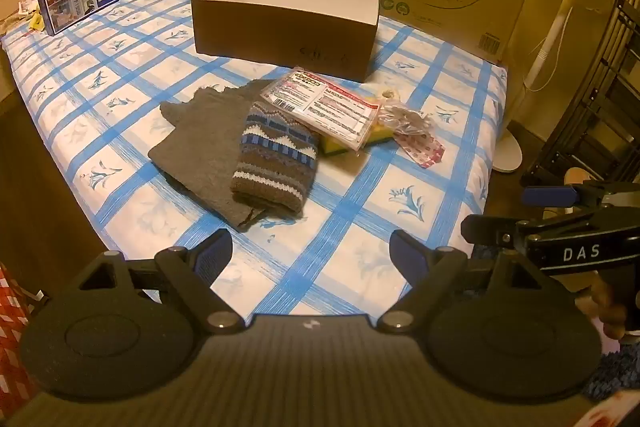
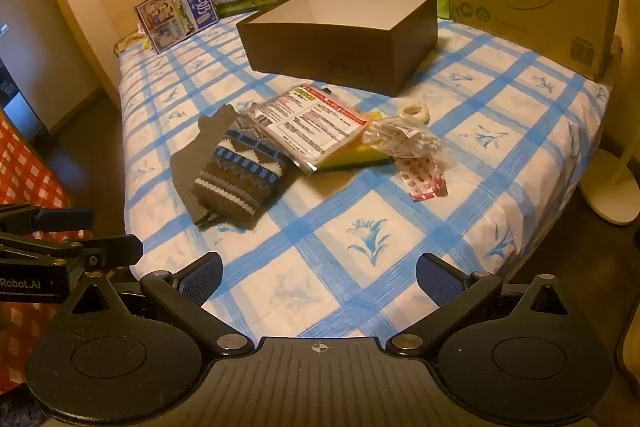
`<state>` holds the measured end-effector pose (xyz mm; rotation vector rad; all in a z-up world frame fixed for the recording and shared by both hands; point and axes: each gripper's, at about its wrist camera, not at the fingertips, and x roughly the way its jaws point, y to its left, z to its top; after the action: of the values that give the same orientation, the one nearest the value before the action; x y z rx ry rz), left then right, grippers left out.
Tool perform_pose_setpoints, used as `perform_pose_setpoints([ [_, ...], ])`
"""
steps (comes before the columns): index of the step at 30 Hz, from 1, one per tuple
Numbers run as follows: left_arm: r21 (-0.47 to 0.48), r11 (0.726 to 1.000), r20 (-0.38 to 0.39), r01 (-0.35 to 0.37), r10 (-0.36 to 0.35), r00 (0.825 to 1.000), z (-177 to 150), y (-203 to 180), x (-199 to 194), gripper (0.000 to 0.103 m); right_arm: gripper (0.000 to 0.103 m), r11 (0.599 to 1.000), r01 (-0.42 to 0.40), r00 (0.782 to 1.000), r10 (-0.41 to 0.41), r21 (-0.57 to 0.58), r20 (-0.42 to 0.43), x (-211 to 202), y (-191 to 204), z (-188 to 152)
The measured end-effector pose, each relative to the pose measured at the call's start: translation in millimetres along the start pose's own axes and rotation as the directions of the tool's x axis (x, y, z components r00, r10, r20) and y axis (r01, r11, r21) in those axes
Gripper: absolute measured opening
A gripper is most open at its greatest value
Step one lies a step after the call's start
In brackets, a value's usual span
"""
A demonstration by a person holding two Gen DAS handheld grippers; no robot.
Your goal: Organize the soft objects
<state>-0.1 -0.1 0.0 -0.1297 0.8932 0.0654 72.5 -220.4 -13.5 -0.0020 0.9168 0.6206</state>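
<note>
Left wrist view: rectangular brown box [image 1: 280,27], white-lined, interior hidden from here, sits on checked bed [image 1: 120,75]. Just before the box: flat grey felt cloth [image 1: 192,147], ribbed knitted piece [image 1: 276,155], glossy packet [image 1: 320,107], yellow sponge [image 1: 376,135]. Both grippers' fingers [image 1: 214,253] [image 2: 438,281] spread wide, empty.

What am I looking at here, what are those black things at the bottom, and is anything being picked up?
They are two hand-held claws, each carrying its own camera. One picture looks along the left claw, the other along the right claw. Both stand open, holding nothing. On the blue-checked bed lie a grey cloth, a knitted striped piece, a printed packet over a yellow sponge, and a crinkly plastic bag. Behind them sits an open brown box.
</note>
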Motion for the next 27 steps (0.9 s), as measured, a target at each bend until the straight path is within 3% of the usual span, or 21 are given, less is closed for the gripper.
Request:
perform_pose_setpoints([
  [27, -0.005, 1.000, -0.004, 0.007, -0.007, 1.000, 0.1, 0.2, -0.1, 0.085, 0.103, 1.000, -0.003, 1.000, 0.003, 0.003, -0.006, 1.4, 0.0, 1.4],
])
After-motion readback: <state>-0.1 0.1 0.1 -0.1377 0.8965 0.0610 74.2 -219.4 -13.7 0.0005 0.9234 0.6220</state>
